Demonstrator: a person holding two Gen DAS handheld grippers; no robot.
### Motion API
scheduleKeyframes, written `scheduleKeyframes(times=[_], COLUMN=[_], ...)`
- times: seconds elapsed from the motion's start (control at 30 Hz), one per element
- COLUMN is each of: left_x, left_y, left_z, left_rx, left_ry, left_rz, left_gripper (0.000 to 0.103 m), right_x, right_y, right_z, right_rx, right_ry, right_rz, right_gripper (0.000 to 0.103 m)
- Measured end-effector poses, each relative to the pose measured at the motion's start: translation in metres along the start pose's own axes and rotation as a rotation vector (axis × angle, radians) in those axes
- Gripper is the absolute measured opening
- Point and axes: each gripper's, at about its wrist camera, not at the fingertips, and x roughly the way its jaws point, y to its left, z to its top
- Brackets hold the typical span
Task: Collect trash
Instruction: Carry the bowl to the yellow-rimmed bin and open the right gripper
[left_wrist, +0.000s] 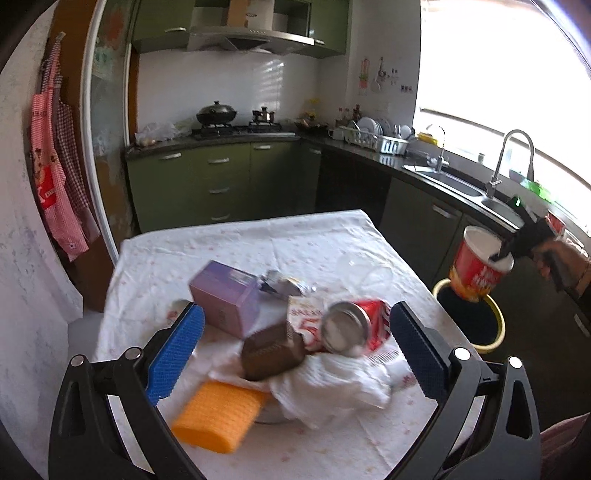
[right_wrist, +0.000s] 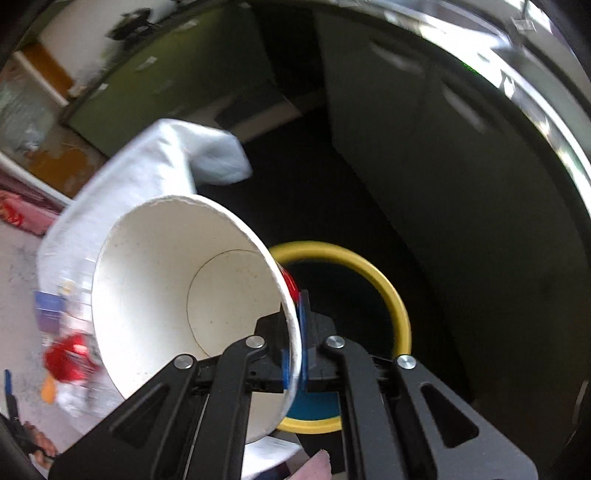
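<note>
My right gripper (right_wrist: 297, 332) is shut on the rim of a red paper cup (right_wrist: 192, 295), white inside and empty, tilted above a yellow-rimmed black bin (right_wrist: 384, 284). The left wrist view shows that cup (left_wrist: 478, 266) held over the bin (left_wrist: 496, 314) past the table's right edge. My left gripper (left_wrist: 295, 343) is open above a pile of trash on the table: a crushed red can (left_wrist: 354, 326), a brown box (left_wrist: 271, 350), a purple carton (left_wrist: 229, 295), an orange sponge (left_wrist: 218, 415), crumpled white tissue (left_wrist: 332, 384) and foil (left_wrist: 280, 282).
The table (left_wrist: 229, 240) wears a white flowered cloth. Green kitchen cabinets (left_wrist: 218, 177) stand behind it, and a dark counter with a sink (left_wrist: 454, 182) runs along the right. Aprons (left_wrist: 55, 177) hang on the left wall. A person's hand (left_wrist: 565, 258) grips the right tool.
</note>
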Motion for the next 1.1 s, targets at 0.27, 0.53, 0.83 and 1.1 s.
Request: scheduleKeyframes(times=[0.27, 0.53, 0.83, 1.1], left_x=[0.004, 0.009, 0.009, 0.02], left_y=[-0.025, -0.025, -0.015, -0.022], left_z=[-0.006, -0.006, -0.022, -0.04], left_rx=[0.019, 0.026, 0.052, 0.168], left_ry=[0.042, 0.07, 0.117, 0.157], left_rz=[0.011, -0.001, -0.034, -0.144], left_gripper=[0.099, 0.099, 0.099, 0.096], right_x=[0.08, 0.096, 0.045, 0.05], right_y=[-0.02, -0.023, 0.014, 0.043], right_z=[-0.009, -0.022, -0.046, -0.061], right_rx=[0.022, 0.041, -0.033, -0.105], right_ry=[0.075, 0.079, 0.013, 0.041], right_rz=[0.018, 0.035, 0.141, 0.182], right_gripper=[0.005, 0.024, 0.03, 0.031])
